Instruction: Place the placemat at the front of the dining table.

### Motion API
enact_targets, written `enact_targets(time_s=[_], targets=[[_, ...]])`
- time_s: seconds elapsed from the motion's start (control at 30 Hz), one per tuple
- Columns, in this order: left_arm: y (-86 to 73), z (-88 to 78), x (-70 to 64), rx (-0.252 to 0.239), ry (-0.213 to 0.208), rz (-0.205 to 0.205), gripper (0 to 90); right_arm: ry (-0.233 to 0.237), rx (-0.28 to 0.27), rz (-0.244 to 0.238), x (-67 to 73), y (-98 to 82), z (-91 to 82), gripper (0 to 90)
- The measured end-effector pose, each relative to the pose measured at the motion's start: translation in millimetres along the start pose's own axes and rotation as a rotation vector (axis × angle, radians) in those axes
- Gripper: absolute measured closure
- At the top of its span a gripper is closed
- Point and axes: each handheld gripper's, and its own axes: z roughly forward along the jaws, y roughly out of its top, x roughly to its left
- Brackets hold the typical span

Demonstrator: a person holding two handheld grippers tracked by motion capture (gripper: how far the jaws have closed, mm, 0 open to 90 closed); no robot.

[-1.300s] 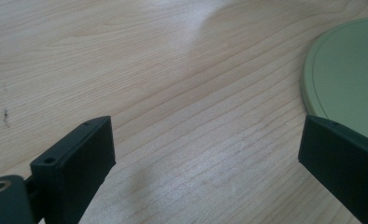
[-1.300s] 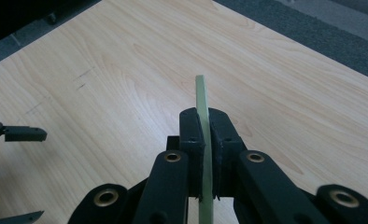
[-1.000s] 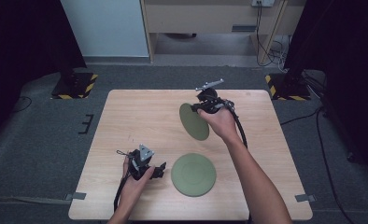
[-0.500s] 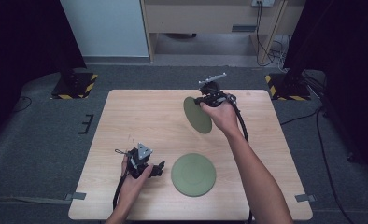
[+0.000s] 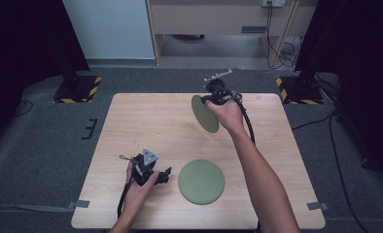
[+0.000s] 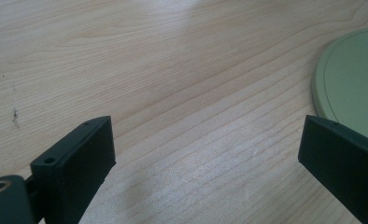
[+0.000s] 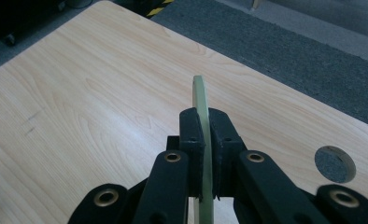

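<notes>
Two round green plates are in play. One green plate [image 5: 201,181] lies flat near the table's front edge; its rim [image 6: 348,84] shows at the right of the left gripper view. The other green plate [image 5: 204,114] hangs on edge above the back of the table, and my right gripper [image 5: 213,97] is shut on its rim. In the right gripper view that plate [image 7: 201,100] stands edge-on between the closed jaws [image 7: 205,140]. My left gripper [image 5: 166,174] rests low over the wood just left of the flat plate, open, with nothing between its jaws [image 6: 205,154].
The light wooden table [image 5: 146,121] has a round cable hole [image 7: 334,164] near its back right corner. Grey carpet [image 5: 43,141] surrounds the table. A cabinet [image 5: 209,19] and black stand bases with yellow stripes [image 5: 78,88] stand beyond the far edge.
My right gripper has carried the on-edge plate up and toward the back of the table. The left gripper and the flat plate have stayed put.
</notes>
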Motion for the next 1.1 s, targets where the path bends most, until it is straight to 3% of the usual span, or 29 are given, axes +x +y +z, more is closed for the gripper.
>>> enact_targets(time_s=[0.33,0.63,0.9,1.1], targets=[[0.1,-0.5,-0.2,-0.002,-0.001,0.000,3.2,-0.017,0.009,-0.002,3.8,5.8,11.3,85.7],[0.0,-2.0,1.6,-0.006,-0.001,-0.004,3.2,-0.011,0.014,-0.009,15.7,7.9,26.8,85.7],[0.1,-3.3,2.7,-0.009,0.001,-0.006,3.2,0.001,-0.006,0.004,26.7,12.4,38.9,85.7],[0.2,-3.7,2.9,-0.010,0.000,-0.006,3.3,-0.006,-0.011,0.018,26.0,10.9,46.0,85.7]])
